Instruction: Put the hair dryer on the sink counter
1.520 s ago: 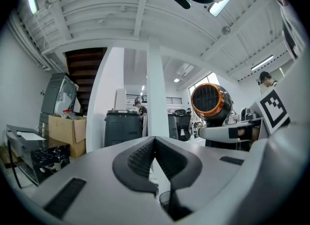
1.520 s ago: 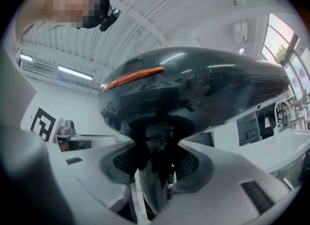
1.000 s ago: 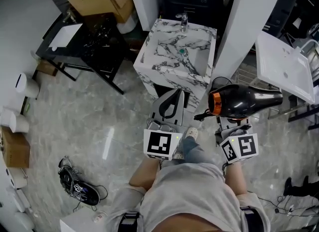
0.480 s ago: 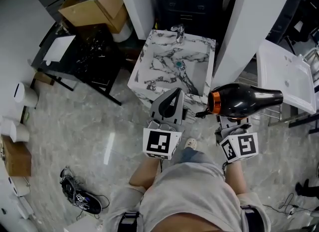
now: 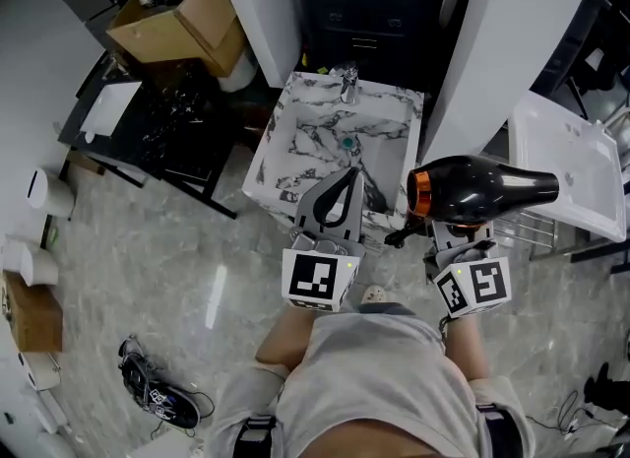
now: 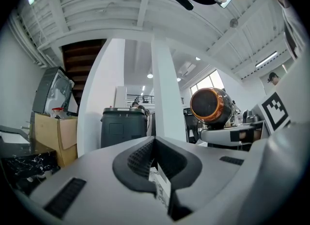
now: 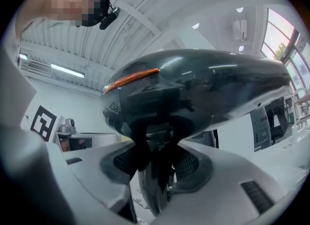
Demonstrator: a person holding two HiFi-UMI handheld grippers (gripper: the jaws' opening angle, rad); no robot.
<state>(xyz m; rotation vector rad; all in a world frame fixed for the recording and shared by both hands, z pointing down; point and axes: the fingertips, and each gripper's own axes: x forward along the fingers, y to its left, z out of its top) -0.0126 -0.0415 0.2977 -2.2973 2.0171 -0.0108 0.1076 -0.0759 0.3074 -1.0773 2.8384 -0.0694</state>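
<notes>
- Right gripper view showed the right gripper clamped on the handle of the hair dryer, whose body rode above the jaws.
- Its glossy hard shell looked slippery and top-heavy. The handle seemed the soundest place to hold, with the cord trailing below.
- Beside it, the left gripper held its jaws together, empty.
- Carried in the air, the hair dryer hung just beside the front right corner of the marble sink counter, not yet on it.
- No brand or writing on it could be read.
</notes>
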